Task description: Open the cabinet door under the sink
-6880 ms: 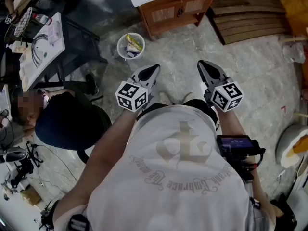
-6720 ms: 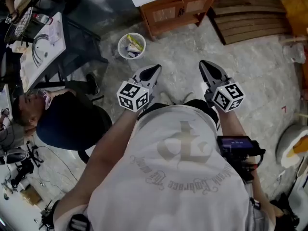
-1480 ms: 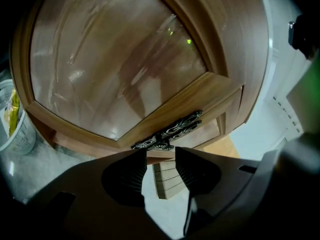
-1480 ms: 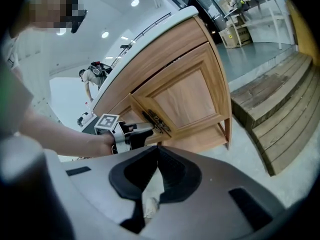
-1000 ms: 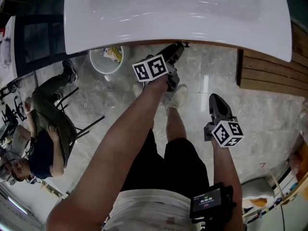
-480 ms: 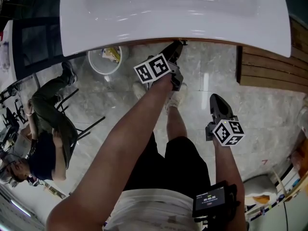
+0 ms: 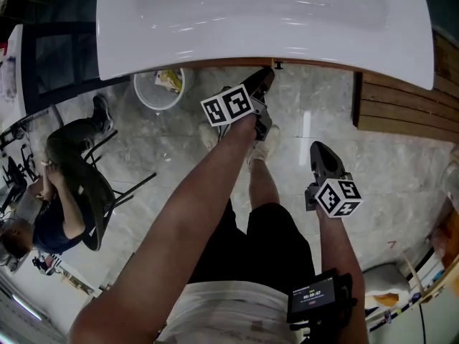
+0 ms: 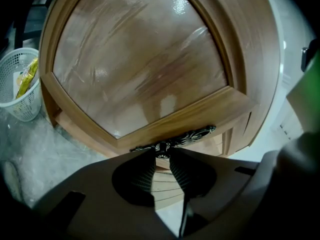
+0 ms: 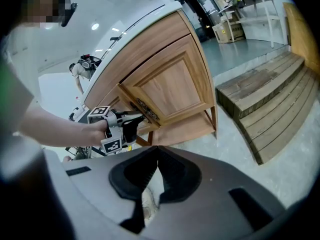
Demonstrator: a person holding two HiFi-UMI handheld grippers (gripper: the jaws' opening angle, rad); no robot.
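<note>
Wooden cabinet door (image 8: pixel 140 74) sits under the sink (image 7: pixel 215 27) front edge as the left gripper (image 8: pixel 161 156) closes its jaws on the ornate handle (image 8: pixel 187 136) by the tips alone, a bite that could slip on the pull; the right gripper (image 9: pixel 156 160) hangs well back, jaws together and empty.

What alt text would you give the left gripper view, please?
The left claw, jaws closing, has the dark ornate handle of a wooden cabinet door between its tips. A white basket stands on the floor at left.
</note>
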